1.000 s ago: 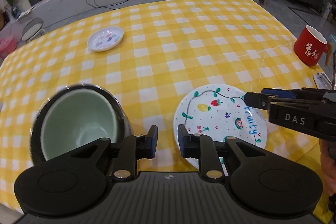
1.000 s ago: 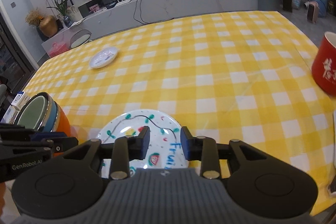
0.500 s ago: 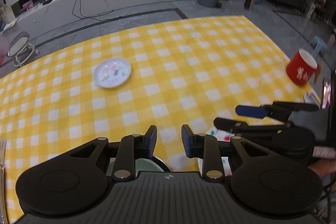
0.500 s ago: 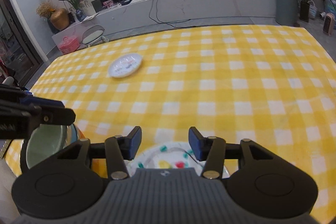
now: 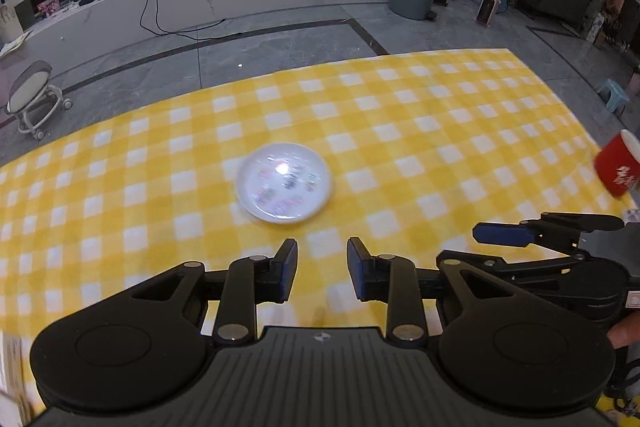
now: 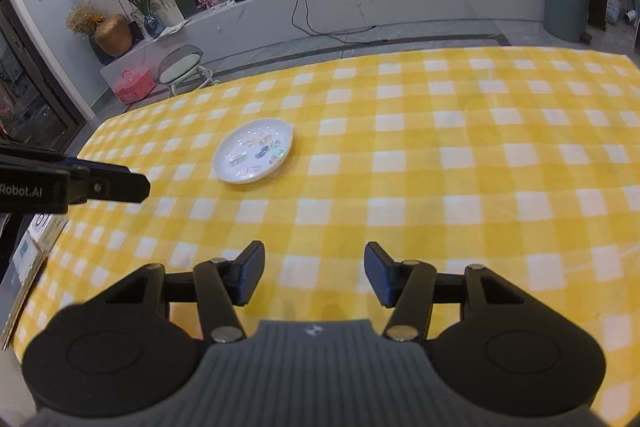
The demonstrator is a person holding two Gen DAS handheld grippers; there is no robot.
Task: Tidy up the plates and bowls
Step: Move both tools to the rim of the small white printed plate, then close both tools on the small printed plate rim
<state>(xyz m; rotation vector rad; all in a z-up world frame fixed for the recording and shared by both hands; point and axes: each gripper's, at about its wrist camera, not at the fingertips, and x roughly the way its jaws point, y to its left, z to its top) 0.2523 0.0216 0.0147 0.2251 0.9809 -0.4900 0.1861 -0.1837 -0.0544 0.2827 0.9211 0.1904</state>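
Both grippers have lifted away from the big plate and the bowls, which are now out of view, and swung toward the small plate (image 6: 253,151) lying alone mid-table (image 6: 460,163). The left gripper (image 5: 322,269) is narrowly parted and empty, the right gripper (image 6: 314,277) wider and empty. The left view is blurred, but the small plate seems the next pick.

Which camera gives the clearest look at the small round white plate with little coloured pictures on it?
The right wrist view: the small round white plate with coloured pictures is sharp and whole there, alone on the yellow checked tablecloth. The left wrist view also shows it whole, more central, but motion-blurred, its pictures smeared.
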